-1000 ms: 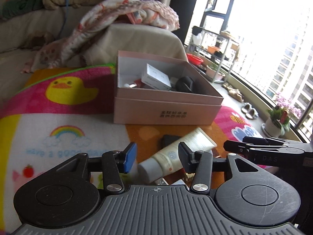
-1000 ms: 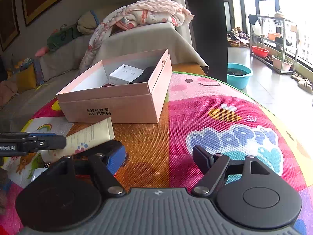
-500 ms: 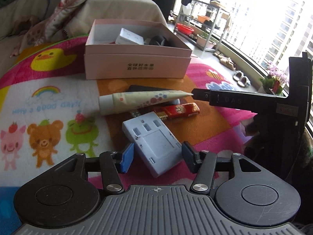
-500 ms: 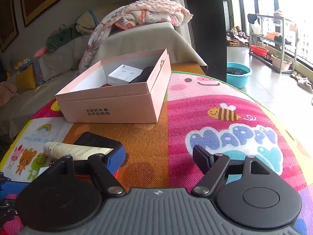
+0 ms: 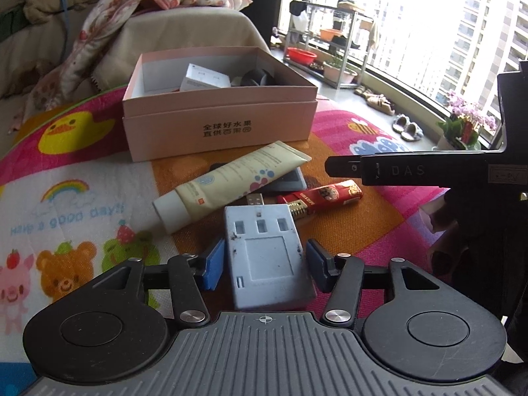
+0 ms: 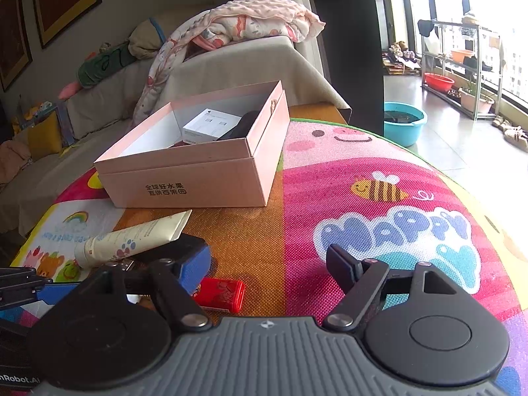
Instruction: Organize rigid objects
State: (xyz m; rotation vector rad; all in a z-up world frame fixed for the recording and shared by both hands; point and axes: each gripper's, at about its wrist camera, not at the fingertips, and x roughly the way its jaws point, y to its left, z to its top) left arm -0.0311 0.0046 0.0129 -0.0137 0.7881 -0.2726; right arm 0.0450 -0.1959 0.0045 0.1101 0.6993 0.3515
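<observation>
**Grey block framed by the left gripper, much of the pile half hidden**

The left gripper [image 5: 262,260] stood open around a grey plastic block [image 5: 267,254], pads just beside its sides; contact was unclear. A cream tube [image 5: 231,181] covered most of a dark flat item [image 5: 292,178]. The right gripper [image 6: 269,260] gaped wide, empty, partly hiding a red packet [image 6: 219,293]. The pink box [image 5: 217,125] concealed most of its contents.

Our left wrist view sits low and close over the play mat [image 5: 76,178], facing the pink box [image 5: 217,125] at upper centre. Our right wrist view faces the same box [image 6: 191,178] at centre left.
</observation>
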